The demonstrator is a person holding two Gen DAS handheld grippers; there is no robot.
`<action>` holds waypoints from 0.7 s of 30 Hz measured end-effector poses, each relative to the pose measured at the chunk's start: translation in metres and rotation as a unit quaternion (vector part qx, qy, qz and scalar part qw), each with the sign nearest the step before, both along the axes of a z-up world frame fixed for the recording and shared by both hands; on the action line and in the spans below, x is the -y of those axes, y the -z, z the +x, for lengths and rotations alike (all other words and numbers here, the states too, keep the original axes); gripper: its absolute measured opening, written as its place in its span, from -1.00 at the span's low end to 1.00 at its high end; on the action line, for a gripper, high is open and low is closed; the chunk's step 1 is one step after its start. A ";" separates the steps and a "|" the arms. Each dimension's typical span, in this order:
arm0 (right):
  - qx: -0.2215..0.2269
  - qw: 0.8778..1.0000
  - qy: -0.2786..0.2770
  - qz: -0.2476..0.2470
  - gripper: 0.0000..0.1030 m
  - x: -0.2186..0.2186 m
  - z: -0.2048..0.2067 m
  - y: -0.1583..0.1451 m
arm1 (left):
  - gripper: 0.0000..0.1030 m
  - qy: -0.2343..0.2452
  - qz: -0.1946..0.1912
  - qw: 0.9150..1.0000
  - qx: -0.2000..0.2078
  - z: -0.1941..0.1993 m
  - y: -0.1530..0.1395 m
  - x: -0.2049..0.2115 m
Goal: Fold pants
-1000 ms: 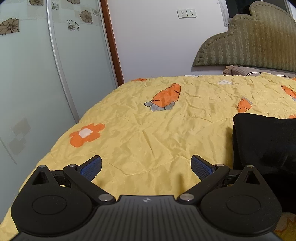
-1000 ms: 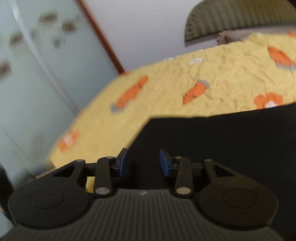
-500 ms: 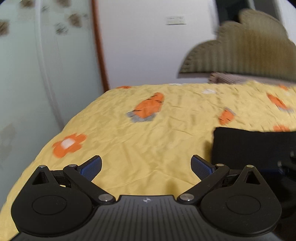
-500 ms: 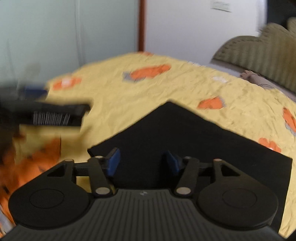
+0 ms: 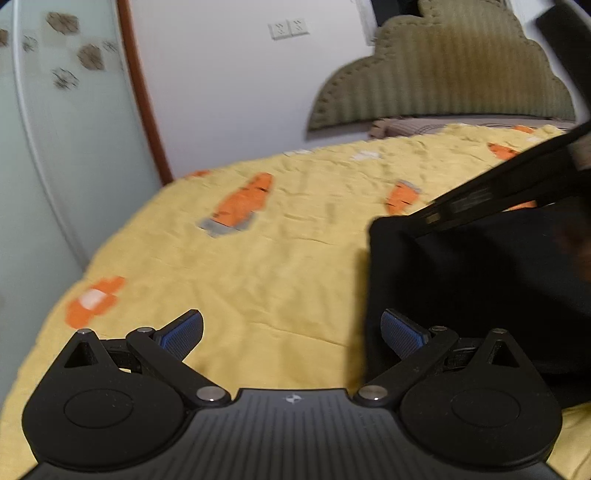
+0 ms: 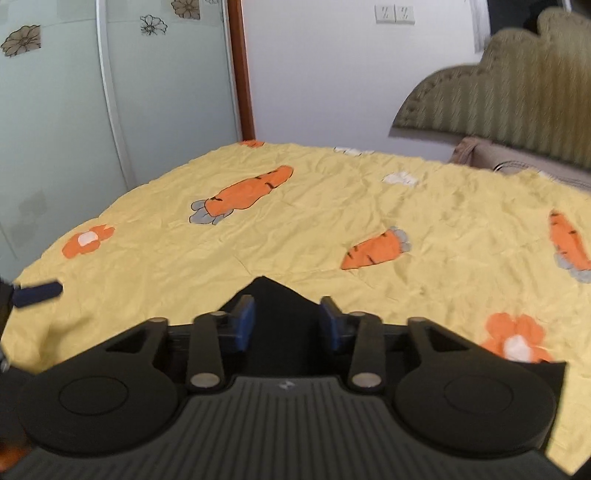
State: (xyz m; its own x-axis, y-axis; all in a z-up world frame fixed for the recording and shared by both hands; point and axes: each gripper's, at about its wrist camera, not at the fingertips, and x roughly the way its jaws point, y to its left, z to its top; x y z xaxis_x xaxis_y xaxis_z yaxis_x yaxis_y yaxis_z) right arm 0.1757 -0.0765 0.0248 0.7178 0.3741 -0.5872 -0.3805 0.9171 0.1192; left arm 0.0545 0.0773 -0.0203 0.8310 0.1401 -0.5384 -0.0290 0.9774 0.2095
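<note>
Pants: lay black and flat on quilt, toward its right side in left view. Showed a straight left edge and a squared far corner there. In right view, rose as a pointed corner between the blue pads.

Left gripper: hung over bare quilt, just beside pants' left edge. Stood wide open, with nothing between fingers. Overlapped the dark cloth's edge with right finger; touching or not, impossible to tell. Appeared in right view only as a blurred blue tip at left margin.

Right gripper: hovered over pants' corner, tilted down toward quilt. Had just been closing, yet left a clear gap. Black cloth seen in that gap, pads not pressing on it. Crossed upper right of left view as a blurred dark bar above pants.

Beyond bed: headboard, padded and olive; white wall with sockets; frosted door with flower prints.
</note>
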 end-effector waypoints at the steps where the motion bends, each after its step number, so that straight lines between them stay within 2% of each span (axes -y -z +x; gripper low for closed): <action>1: -0.016 1.000 -0.006 0.003 -0.57 -0.003 0.009 0.005 | 1.00 0.004 0.002 1.000 -0.007 0.002 0.004 0.003; 2: -0.033 0.999 -0.011 0.006 -0.67 -0.007 0.017 0.011 | 1.00 0.005 0.008 1.000 -0.013 0.005 0.008 0.006; 4: -0.056 0.998 -0.011 -0.006 -0.69 -0.014 0.032 0.026 | 1.00 0.001 0.018 1.000 -0.009 0.008 0.015 0.010; 7: -0.061 0.998 -0.005 -0.023 -0.71 -0.022 0.048 0.040 | 1.00 -0.002 0.006 1.000 -0.014 0.010 0.011 0.006; 10: -0.059 0.998 0.001 -0.018 -0.69 -0.019 0.046 0.032 | 1.00 -0.008 -0.010 1.000 0.007 0.004 0.002 -0.001; 12: -0.035 0.999 0.000 -0.015 -0.63 -0.018 0.034 0.022 | 1.00 -0.007 -0.016 1.000 -0.006 0.007 0.004 -0.001; 14: -0.034 0.999 -0.011 -0.008 -0.63 -0.018 0.030 0.018 | 1.00 -0.008 -0.016 0.999 -0.027 0.012 0.010 0.000; 17: -0.050 0.998 -0.018 -0.044 -0.63 -0.031 0.034 0.032 | 1.00 -0.012 -0.020 0.999 -0.023 0.007 0.007 -0.002; 19: -0.041 0.998 -0.009 -0.050 -0.62 -0.029 0.032 0.033 | 1.00 -0.011 -0.023 1.000 -0.011 0.001 0.000 -0.004; 21: -0.038 0.999 0.007 -0.020 -0.62 -0.017 0.024 0.021 | 1.00 0.003 -0.039 0.999 0.009 -0.005 -0.009 -0.006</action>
State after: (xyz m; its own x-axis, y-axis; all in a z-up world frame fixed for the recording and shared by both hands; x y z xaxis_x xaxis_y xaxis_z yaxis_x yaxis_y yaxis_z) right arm 0.2002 -0.0597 0.0034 0.6756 0.3405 -0.6539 -0.3594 0.9265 0.1111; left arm 0.0498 0.0832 -0.0111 0.8416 0.0926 -0.5321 -0.0259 0.9910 0.1315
